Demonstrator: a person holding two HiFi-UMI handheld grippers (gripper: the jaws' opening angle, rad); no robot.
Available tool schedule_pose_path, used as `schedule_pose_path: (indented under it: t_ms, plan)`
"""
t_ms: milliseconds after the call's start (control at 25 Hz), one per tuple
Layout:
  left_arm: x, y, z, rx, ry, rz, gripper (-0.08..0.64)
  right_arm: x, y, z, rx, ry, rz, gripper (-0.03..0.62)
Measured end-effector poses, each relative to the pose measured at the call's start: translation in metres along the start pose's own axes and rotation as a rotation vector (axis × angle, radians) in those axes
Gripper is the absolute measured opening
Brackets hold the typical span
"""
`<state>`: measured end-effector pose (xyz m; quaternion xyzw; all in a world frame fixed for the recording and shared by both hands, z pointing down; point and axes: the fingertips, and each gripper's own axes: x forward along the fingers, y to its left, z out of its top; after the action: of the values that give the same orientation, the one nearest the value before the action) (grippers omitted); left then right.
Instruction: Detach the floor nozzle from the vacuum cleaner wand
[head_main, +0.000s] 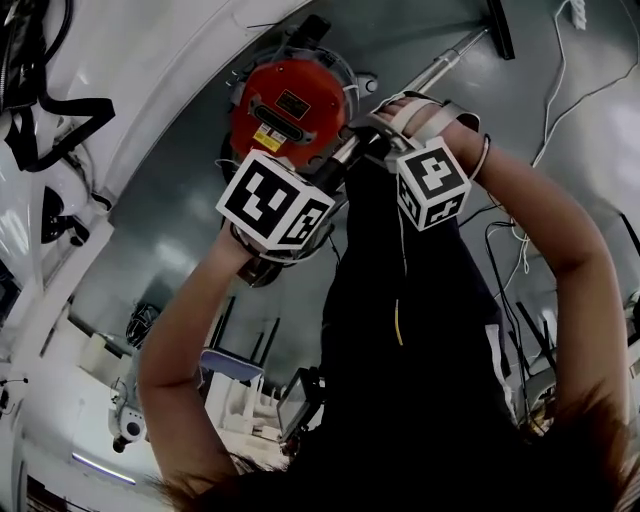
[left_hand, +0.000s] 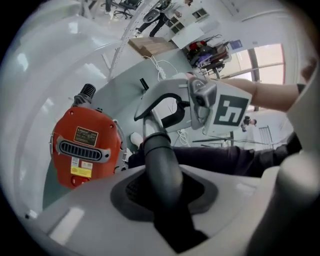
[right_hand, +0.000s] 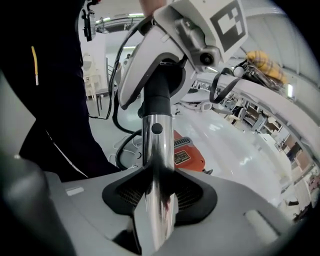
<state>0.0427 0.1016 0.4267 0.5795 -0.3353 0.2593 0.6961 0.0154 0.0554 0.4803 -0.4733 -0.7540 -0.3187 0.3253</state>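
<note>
The red vacuum cleaner body (head_main: 288, 105) (left_hand: 86, 145) (right_hand: 187, 155) lies on the grey floor. Its chrome wand (head_main: 440, 65) (right_hand: 157, 150) runs up and to the right in the head view. My right gripper (head_main: 375, 135) (right_hand: 160, 200) is shut on the chrome wand just below the black handle (right_hand: 160, 92). My left gripper (head_main: 335, 170) (left_hand: 165, 200) is beside it on the handle end. The dark grey curved tube (left_hand: 162, 170) runs along the gap between its jaws, and I see no pad pressing on it. No view shows the floor nozzle.
Loose cables (head_main: 560, 90) trail over the floor at the right. A white curved tabletop (head_main: 150, 60) fills the upper left. The black hose (right_hand: 117, 145) coils beside the red body. Chairs and stools (head_main: 240, 380) stand behind the person's dark trousers (head_main: 400, 350).
</note>
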Motion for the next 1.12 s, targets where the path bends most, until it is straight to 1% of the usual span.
schedule_pose_path:
  t_ms: [80, 160, 320, 360, 400, 440, 480, 600, 680, 720, 760, 800, 880, 1040, 1120]
  plan:
    - [-0.003, -0.004, -0.001, -0.022, 0.006, -0.036, 0.115, -0.003, 0.0, 0.004, -0.005, -0.053, -0.022, 0.164]
    - [-0.002, -0.009, -0.003, -0.051, 0.005, -0.082, 0.115, -0.005, 0.002, 0.005, -0.016, -0.078, -0.05, 0.164]
    - [-0.001, -0.022, -0.004, -0.156, -0.023, -0.226, 0.115, -0.007, 0.004, 0.006, -0.044, -0.09, -0.093, 0.163]
    - [-0.001, -0.023, -0.002, -0.165, -0.033, -0.228, 0.115, -0.007, 0.004, 0.005, -0.036, -0.085, -0.09, 0.163]
    - [-0.001, -0.021, -0.002, -0.151, -0.04, -0.198, 0.114, -0.006, 0.003, 0.003, -0.015, -0.082, -0.075, 0.163]
    - [-0.001, -0.017, -0.001, -0.118, -0.042, -0.141, 0.114, -0.006, 0.002, 0.003, 0.012, -0.085, -0.053, 0.164]
    - [-0.003, -0.012, -0.001, -0.071, -0.038, -0.069, 0.112, -0.005, 0.0, 0.002, 0.041, -0.091, -0.026, 0.165]
    - [-0.008, 0.013, -0.004, 0.123, 0.012, 0.195, 0.094, -0.005, -0.005, 0.003, 0.128, -0.112, 0.081, 0.17]
    - [-0.016, 0.031, -0.007, 0.284, 0.068, 0.418, 0.08, -0.006, -0.007, 0.006, 0.198, -0.139, 0.175, 0.176]
    - [-0.02, 0.039, -0.008, 0.357, 0.096, 0.512, 0.074, -0.007, -0.007, 0.008, 0.224, -0.151, 0.214, 0.176]
    - [-0.022, 0.043, -0.01, 0.403, 0.12, 0.559, 0.071, -0.007, -0.006, 0.01, 0.235, -0.159, 0.239, 0.176]
    - [-0.022, 0.044, -0.013, 0.409, 0.137, 0.55, 0.071, -0.007, -0.003, 0.013, 0.232, -0.165, 0.244, 0.173]
    - [-0.017, 0.039, -0.019, 0.353, 0.154, 0.452, 0.071, -0.006, 0.002, 0.015, 0.213, -0.164, 0.208, 0.17]
    - [-0.013, 0.036, -0.028, 0.249, 0.146, 0.3, 0.065, -0.005, -0.003, 0.017, 0.149, -0.149, 0.054, 0.169]
    - [-0.013, 0.03, -0.036, 0.167, 0.139, 0.178, 0.056, -0.009, -0.007, 0.022, 0.112, -0.163, -0.004, 0.169]
